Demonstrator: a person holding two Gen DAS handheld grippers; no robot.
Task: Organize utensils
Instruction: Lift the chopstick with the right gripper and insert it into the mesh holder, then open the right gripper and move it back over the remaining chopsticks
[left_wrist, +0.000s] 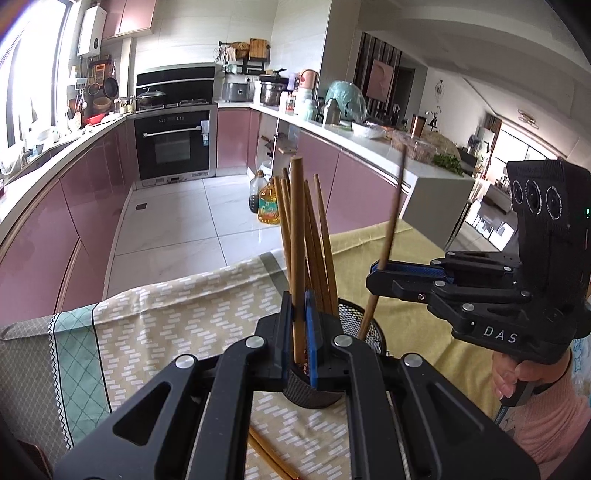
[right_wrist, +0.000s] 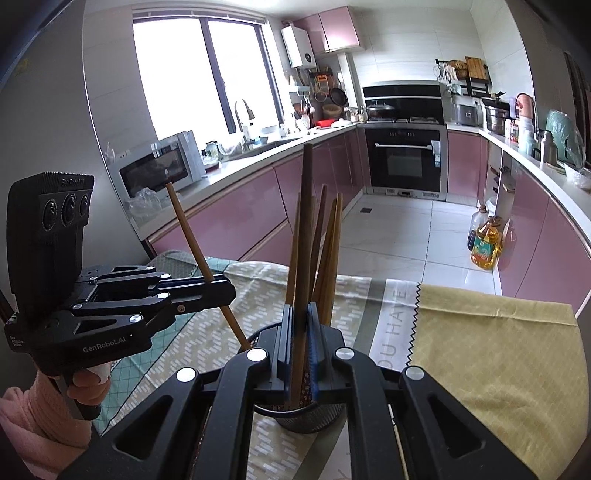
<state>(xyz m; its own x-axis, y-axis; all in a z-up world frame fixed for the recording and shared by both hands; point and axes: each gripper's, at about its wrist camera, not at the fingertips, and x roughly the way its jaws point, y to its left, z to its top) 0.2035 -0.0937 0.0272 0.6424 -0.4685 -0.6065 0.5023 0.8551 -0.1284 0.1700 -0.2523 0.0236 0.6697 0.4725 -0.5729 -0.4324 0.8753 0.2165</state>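
Built-in oven at far wall | microwave on counter | oil bottle on tiled floor

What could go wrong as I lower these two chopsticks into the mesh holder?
1. The left tongs and right tongs converge over one small mesh holder; they could collide.
2. The right chopstick is tilted; its tip could catch the rim and tip the holder.
3. Chopsticks already inside crowd the opening, so the left chopstick may jam.
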